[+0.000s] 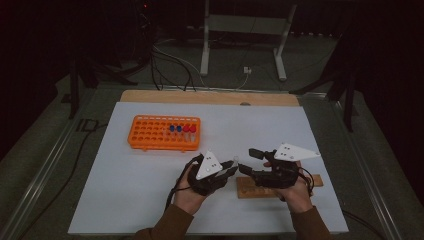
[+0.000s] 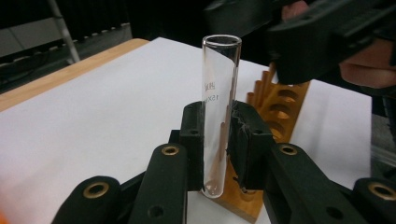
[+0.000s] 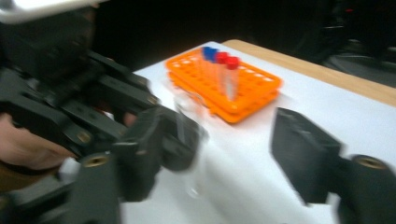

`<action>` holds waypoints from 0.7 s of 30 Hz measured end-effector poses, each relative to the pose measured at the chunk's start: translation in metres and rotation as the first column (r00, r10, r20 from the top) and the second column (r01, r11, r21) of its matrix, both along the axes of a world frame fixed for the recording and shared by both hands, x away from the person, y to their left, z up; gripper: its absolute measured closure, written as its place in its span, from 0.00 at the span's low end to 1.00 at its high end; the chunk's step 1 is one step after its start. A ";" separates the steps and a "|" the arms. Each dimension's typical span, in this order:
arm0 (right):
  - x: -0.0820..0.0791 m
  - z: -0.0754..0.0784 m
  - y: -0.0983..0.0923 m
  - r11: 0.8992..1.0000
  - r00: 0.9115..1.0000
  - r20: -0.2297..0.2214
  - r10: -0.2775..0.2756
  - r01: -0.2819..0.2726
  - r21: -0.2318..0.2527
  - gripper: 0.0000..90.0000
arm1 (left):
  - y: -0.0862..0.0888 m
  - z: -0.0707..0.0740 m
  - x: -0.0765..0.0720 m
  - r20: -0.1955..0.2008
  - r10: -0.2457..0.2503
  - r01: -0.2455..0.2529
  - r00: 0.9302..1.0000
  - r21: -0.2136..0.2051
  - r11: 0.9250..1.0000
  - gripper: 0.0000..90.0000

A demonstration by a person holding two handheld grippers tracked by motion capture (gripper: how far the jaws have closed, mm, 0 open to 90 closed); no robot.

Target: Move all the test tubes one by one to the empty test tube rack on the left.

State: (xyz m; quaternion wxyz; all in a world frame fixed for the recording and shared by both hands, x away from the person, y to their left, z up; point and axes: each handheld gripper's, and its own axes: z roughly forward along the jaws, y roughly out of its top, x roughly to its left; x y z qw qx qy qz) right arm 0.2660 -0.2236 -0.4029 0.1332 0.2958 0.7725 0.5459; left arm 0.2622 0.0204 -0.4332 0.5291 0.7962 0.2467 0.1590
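My left gripper (image 2: 217,140) clamps the empty glass tube (image 2: 219,107) upright above the wooden rack (image 2: 280,107); my right gripper (image 3: 219,140) stands apart, tube handed over, unseated.

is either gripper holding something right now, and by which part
The left gripper is shut on a clear glass test tube, clamped on its lower half; the open top stands free above. The right gripper is open and holds nothing.

The white mat (image 1: 130,190) lies bare to the left of the left gripper (image 1: 231,167) — open passage there. Ahead, the orange rack (image 1: 150,132) with its capped tubes (image 1: 181,129) blocks the way; the right gripper (image 1: 248,161) and wooden rack (image 1: 247,189) crowd close beside.
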 end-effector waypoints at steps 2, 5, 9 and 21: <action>-0.001 -0.002 -0.005 0.999 0.999 0.009 -0.031 0.031 -0.007 0.24 | 0.006 0.000 0.002 0.002 0.017 -0.017 1.000 -0.005 1.000 0.85; -0.001 -0.007 -0.014 0.997 0.997 0.014 -0.073 0.073 -0.003 0.17 | 0.016 0.001 0.004 0.003 0.050 -0.050 0.999 -0.014 0.999 0.85; 0.000 -0.014 -0.025 0.993 0.993 0.003 -0.117 0.117 0.007 0.07 | 0.033 0.002 0.007 0.007 0.100 -0.100 0.995 -0.025 0.995 0.85; -0.002 -0.024 -0.053 0.977 0.977 -0.007 -0.214 0.214 0.027 0.00 | 0.085 0.007 0.017 0.010 0.245 -0.244 0.969 -0.066 0.967 0.85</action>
